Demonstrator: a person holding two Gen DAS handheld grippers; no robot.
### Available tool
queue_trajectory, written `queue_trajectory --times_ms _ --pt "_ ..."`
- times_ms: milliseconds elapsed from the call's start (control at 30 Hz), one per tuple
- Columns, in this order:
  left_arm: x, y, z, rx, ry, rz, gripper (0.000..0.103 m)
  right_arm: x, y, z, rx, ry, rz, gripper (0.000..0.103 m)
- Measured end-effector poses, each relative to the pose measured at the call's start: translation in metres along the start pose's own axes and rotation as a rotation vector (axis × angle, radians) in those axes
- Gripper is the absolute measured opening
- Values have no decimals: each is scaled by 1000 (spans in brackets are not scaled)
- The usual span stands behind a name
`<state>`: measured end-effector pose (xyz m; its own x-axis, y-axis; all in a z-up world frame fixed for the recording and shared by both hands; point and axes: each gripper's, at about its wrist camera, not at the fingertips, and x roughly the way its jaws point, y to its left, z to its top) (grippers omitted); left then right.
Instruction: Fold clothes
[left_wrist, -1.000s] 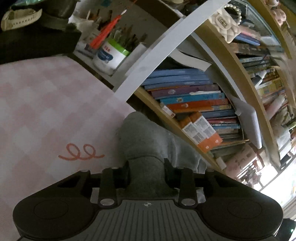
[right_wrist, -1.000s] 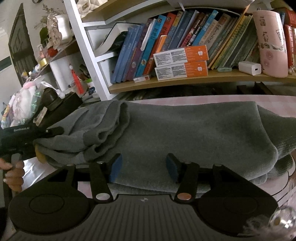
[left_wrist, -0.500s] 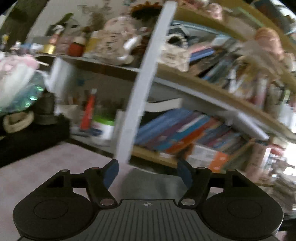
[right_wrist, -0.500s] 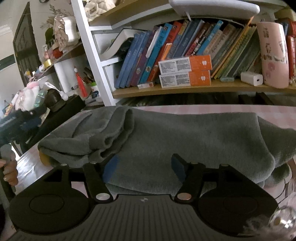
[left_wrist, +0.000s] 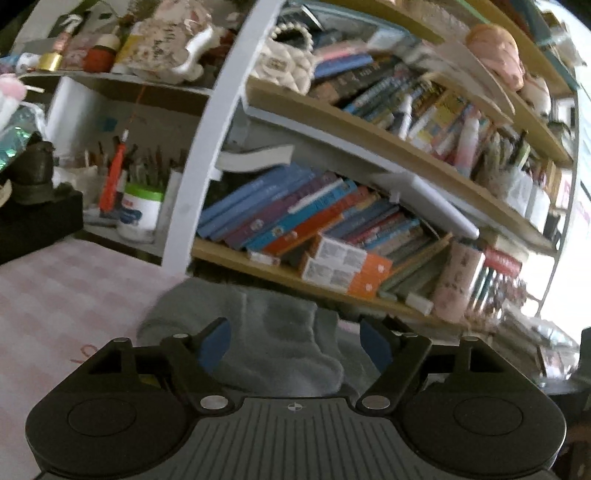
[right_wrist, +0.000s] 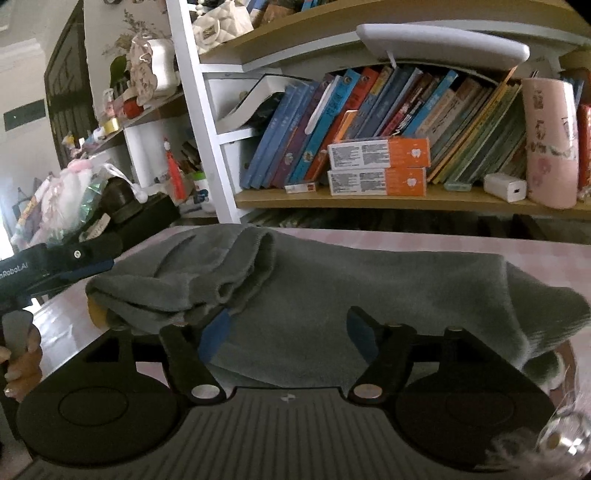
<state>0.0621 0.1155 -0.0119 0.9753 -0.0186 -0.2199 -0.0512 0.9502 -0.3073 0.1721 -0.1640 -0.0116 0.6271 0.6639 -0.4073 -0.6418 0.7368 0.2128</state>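
Note:
A grey knitted garment lies folded on the pink checked tablecloth, with a bunched sleeve at its left end. My right gripper is open and empty, its blue-padded fingers just above the garment's near edge. My left gripper is open and empty, just above the garment's left end. The left gripper also shows in the right wrist view, held by a hand at the far left beside the garment.
A bookshelf full of books stands right behind the table, with orange boxes and a pink tube. A white upright post, a pen jar and a black box sit at the left.
My left gripper let go of the grey garment, opened, and lifted back from it. My right gripper stayed open and drew back slightly.

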Motion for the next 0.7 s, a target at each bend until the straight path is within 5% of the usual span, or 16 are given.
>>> queue_trajectory --times_ms 400,700 --pt "5 -32 -10 156 37 5 88 -29 -27 0 19 -51 -46 71" --pt "9 -47 -13 251 74 -75 100 -51 -37 5 6 -172 -188 89"
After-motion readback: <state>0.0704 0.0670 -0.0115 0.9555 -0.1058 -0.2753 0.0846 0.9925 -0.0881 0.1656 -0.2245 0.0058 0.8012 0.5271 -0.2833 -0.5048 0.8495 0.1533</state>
